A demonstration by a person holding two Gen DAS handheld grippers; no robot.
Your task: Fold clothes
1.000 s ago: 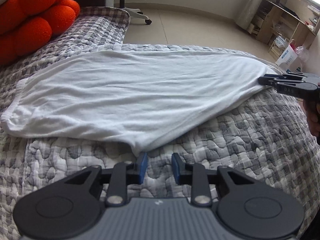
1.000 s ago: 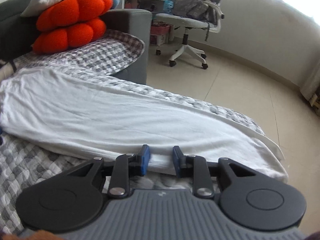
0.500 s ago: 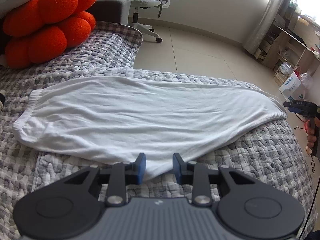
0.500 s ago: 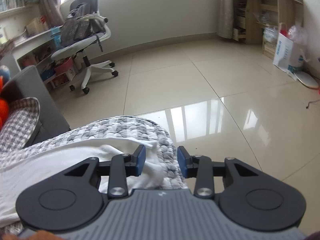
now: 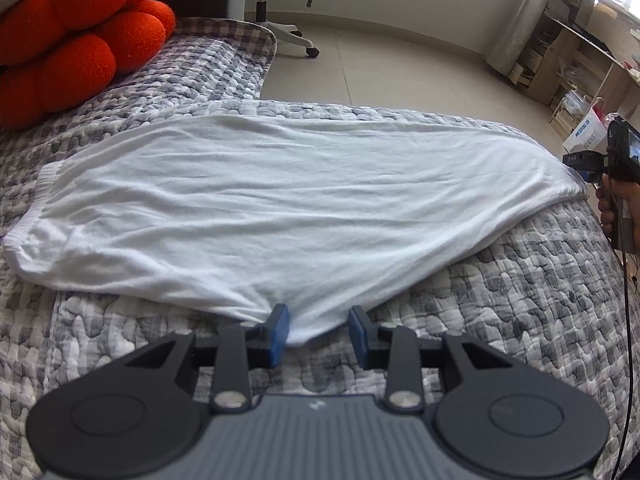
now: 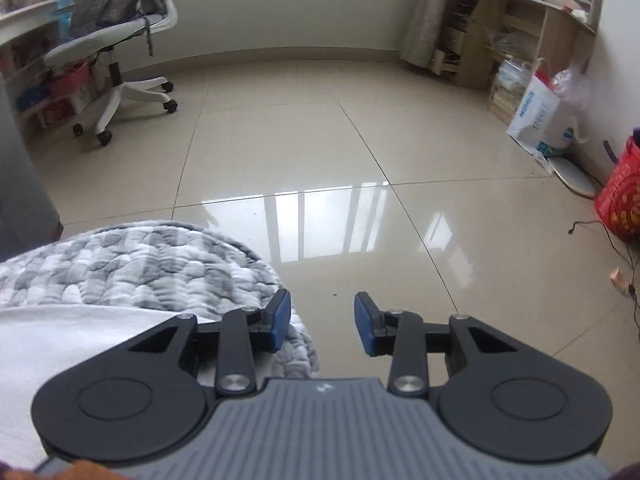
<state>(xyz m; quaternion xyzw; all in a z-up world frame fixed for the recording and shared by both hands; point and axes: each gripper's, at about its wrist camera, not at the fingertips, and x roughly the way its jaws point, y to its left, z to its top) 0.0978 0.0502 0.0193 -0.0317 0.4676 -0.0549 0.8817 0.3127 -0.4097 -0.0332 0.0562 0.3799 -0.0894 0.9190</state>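
Observation:
A white garment [image 5: 288, 208] lies spread flat on the grey quilted bed [image 5: 520, 300]. Its near corner rests loosely between the blue pads of my left gripper [image 5: 318, 334], whose jaws are opening and do not press on the cloth. In the left wrist view, my right gripper [image 5: 580, 164] sits in a hand at the garment's far right end. In its own view the right gripper [image 6: 322, 322] stands open with nothing between its fingers, over the bed's corner and the floor. The garment [image 6: 80, 344] shows at that view's lower left.
An orange knobbly cushion [image 5: 72, 40] sits at the bed's back left. Past the bed edge is glossy tiled floor [image 6: 360, 160] with an office chair [image 6: 116, 40], wooden shelves [image 6: 500, 28], a white paper bag [image 6: 540, 120], a red bag [image 6: 620, 200] and a loose cable [image 6: 600, 232].
My right gripper left the garment's long edge, swung right to the bed's corner and rolled, its jaws wider. The left gripper stays at the near corner, jaws slightly wider.

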